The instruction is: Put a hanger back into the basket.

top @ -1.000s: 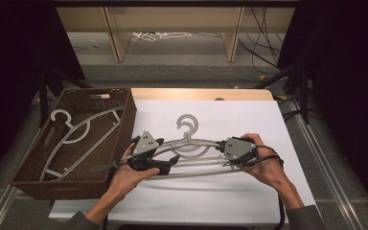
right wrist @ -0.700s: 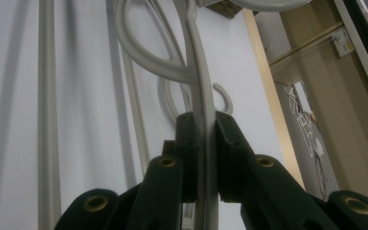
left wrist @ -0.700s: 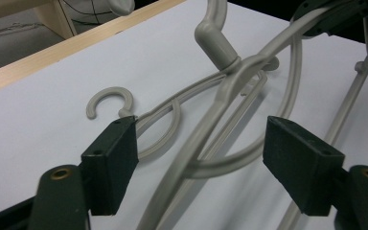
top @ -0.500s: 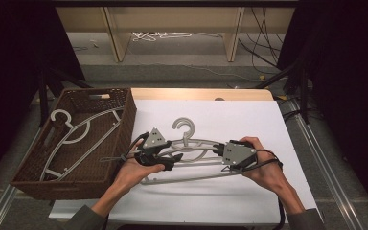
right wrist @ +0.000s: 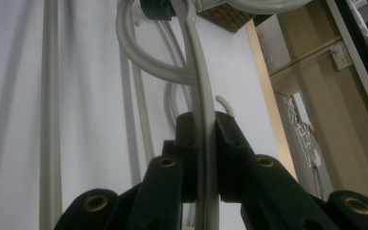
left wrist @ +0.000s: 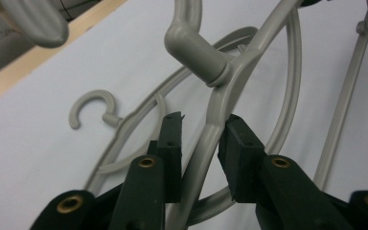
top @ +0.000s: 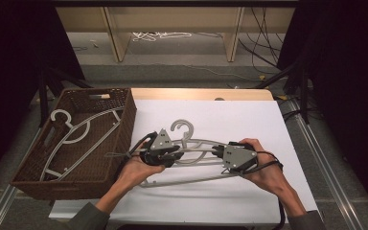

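Observation:
A grey plastic hanger (top: 199,143) hangs just above the white table between both hands. My right gripper (top: 219,151) is shut on one of its thin arms, and the pads (right wrist: 190,139) press it from both sides. My left gripper (top: 178,150) has just been closing around the other arm below the neck (left wrist: 196,57). One pad (left wrist: 232,143) touches that arm, while a gap remains at the other pad (left wrist: 171,139). A second grey hanger (left wrist: 93,103) lies flat on the table beneath.
A brown wicker basket (top: 126,120) stands at the table's left and holds another grey hanger (top: 76,136). The white sheet (top: 249,120) stretches behind and to the right of the hands. Metal rails run along both sides, and cables lie on the floor at the back.
The left gripper's jaws have narrowed around the hanger's arm and edged slightly right. The right gripper keeps its grip, and the hanger has barely moved.

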The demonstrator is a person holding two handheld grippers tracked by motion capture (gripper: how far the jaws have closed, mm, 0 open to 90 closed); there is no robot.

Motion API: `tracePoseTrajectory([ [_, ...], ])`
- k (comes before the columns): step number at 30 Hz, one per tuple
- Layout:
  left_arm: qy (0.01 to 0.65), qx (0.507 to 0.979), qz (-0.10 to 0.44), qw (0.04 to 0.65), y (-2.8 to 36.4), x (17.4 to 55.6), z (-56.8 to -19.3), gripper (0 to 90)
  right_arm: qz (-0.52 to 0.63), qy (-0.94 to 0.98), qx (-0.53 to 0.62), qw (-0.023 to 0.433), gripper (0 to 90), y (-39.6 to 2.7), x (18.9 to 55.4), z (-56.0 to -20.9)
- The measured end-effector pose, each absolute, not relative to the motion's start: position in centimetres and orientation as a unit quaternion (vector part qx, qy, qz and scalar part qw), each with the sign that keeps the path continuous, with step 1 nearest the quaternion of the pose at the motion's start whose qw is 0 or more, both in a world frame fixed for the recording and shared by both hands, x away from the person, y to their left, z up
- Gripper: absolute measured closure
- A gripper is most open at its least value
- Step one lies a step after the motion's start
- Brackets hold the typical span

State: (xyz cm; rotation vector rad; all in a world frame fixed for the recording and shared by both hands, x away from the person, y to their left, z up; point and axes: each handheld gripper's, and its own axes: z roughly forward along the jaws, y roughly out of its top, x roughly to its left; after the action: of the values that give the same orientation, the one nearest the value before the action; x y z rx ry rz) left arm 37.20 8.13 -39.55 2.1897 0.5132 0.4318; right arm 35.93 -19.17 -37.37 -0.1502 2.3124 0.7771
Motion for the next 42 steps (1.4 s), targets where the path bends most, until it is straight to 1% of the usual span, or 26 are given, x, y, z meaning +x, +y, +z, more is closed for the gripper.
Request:
tracePoseTrajectory([
  [5,0.165,0.88,0.194,0.4,7.9,36.2,-38.6,77.5,0.3,0.886,-0.061,0.348,81.2,-19.4,36.0,-37.2],
  [7,0.154,0.883,0.194,0.398,7.8,35.9,-38.3,78.7,0.296,0.889,-0.057,0.345,80.6,-19.6,35.8,-37.0],
  [9,0.149,0.883,0.193,0.402,7.8,35.7,-38.0,80.5,0.312,0.882,-0.045,0.349,78.2,-19.7,36.0,-37.0],
  [10,0.147,0.883,0.189,0.405,7.7,35.6,-38.0,81.2,0.323,0.883,-0.023,0.341,77.1,-19.7,35.8,-37.0],
  [12,0.151,0.88,0.186,0.411,7.7,35.4,-37.9,82.0,0.323,0.879,-0.007,0.351,73.6,-19.7,35.9,-36.9],
  [14,0.154,0.878,0.185,0.414,7.7,35.5,-37.8,82.1,0.334,0.875,0.021,0.35,69.0,-19.6,35.9,-36.8],
  [17,0.169,0.874,0.183,0.418,8.2,35.7,-37.8,82.2,0.344,0.863,0.061,0.364,52.6,-19.5,35.9,-36.6],
  [19,0.182,0.87,0.181,0.422,8.7,36.0,-37.7,82.2,0.371,0.85,0.108,0.358,44.7,-19.5,36.0,-36.4],
  [21,0.193,0.866,0.187,0.422,9.2,36.1,-37.4,82.2,0.402,0.832,0.146,0.353,38.7,-19.7,36.1,-36.2],
  [24,0.206,0.862,0.186,0.424,9.9,36.4,-37.1,82.2,0.44,0.812,0.184,0.338,32.9,-20.0,36.1,-35.9],
  [27,0.218,0.857,0.188,0.428,10.6,36.7,-36.9,82.2,0.472,0.792,0.212,0.324,29.3,-20.3,35.9,-35.8],
  [29,0.227,0.853,0.191,0.43,11.0,36.8,-36.8,82.2,0.487,0.788,0.224,0.302,28.4,-20.5,35.7,-35.8],
  [31,0.234,0.852,0.191,0.428,11.4,36.9,-36.5,82.2,0.494,0.78,0.238,0.302,26.4,-20.7,35.4,-36.0],
  [34,0.248,0.842,0.181,0.444,11.9,37.2,-36.4,82.1,0.509,0.772,0.261,0.277,25.4,-21.0,34.9,-36.5],
  [36,0.258,0.835,0.179,0.453,12.4,37.4,-36.2,82.1,0.52,0.761,0.279,0.269,23.5,-21.5,34.5,-36.9],
  [37,0.265,0.831,0.177,0.456,12.6,37.4,-36.1,82.1,0.526,0.754,0.282,0.274,23.2,-21.7,34.4,-37.2],
  [42,0.274,0.819,0.176,0.472,13.3,37.3,-35.2,82.2,0.534,0.74,0.306,0.27,21.6,-22.5,33.7,-38.6],
])
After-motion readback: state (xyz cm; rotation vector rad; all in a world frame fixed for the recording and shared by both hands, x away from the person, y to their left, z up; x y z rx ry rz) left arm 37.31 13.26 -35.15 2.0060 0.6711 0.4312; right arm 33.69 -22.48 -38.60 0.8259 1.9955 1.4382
